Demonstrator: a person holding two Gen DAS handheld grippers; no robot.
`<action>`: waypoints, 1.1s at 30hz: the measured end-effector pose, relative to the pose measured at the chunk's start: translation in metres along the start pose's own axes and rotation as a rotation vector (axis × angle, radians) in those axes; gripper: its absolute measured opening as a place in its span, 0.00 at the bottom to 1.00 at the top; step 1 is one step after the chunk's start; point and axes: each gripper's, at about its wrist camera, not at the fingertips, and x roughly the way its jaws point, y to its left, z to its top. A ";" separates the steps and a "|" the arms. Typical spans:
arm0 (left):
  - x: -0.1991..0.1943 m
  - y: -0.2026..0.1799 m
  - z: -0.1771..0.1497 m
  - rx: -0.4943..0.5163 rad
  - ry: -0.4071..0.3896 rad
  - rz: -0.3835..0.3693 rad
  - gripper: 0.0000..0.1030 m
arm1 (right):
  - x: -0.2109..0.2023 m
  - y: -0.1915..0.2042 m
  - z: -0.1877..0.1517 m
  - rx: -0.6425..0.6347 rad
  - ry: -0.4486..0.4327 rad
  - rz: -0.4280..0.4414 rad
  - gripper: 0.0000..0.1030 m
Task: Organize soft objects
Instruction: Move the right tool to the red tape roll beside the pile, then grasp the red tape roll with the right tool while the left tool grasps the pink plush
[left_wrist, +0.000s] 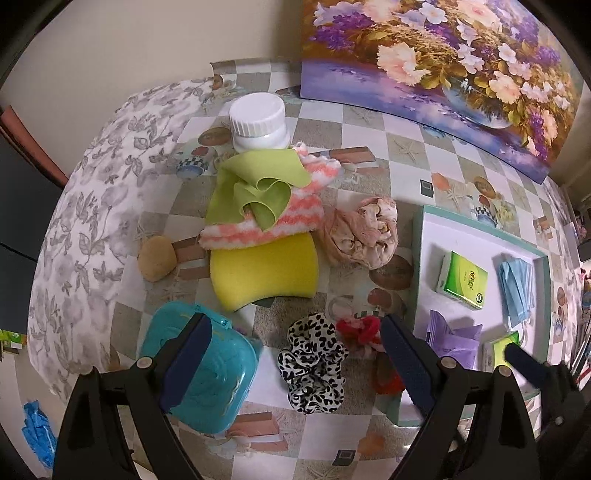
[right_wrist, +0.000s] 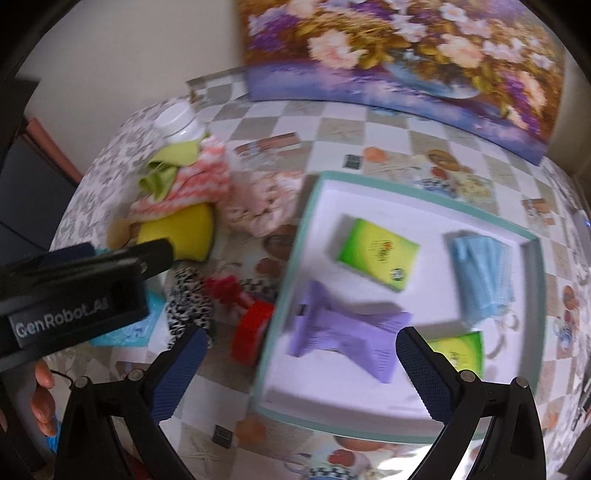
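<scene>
Spread wide and empty, left gripper (left_wrist: 295, 363) fingers straddle the leopard scrunchie (left_wrist: 313, 363) at 6 o'clock on the table (left_wrist: 369, 122). Right gripper (right_wrist: 301, 369), also released, hangs over the purple pack (right_wrist: 347, 332) in the tray (right_wrist: 291, 258) at 3 o'clock. Mid-sort, probably: next calls for lowering and pinching the scrunchie.

Your left wrist view is sharp and evenly lit in warm indoor light, with short soft shadows under the sponge (left_wrist: 264, 271) and only a faint sheen on the tabletop (left_wrist: 373, 177). Your right wrist view is smeared by motion blur, so the tray (right_wrist: 306, 236), the packets in it and the painting (right_wrist: 406, 51) lose their edges. Both views bend straight lines strongly toward the rim and go black in the corners.
</scene>
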 end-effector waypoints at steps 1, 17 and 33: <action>0.002 0.001 0.000 -0.002 0.007 -0.001 0.90 | 0.002 0.002 0.000 -0.005 0.003 0.003 0.98; 0.011 0.003 0.007 0.012 0.021 -0.049 0.90 | 0.025 0.025 -0.004 -0.060 0.046 0.070 0.42; 0.016 0.004 0.008 0.011 0.038 -0.062 0.90 | 0.028 0.020 -0.004 -0.040 0.051 0.102 0.17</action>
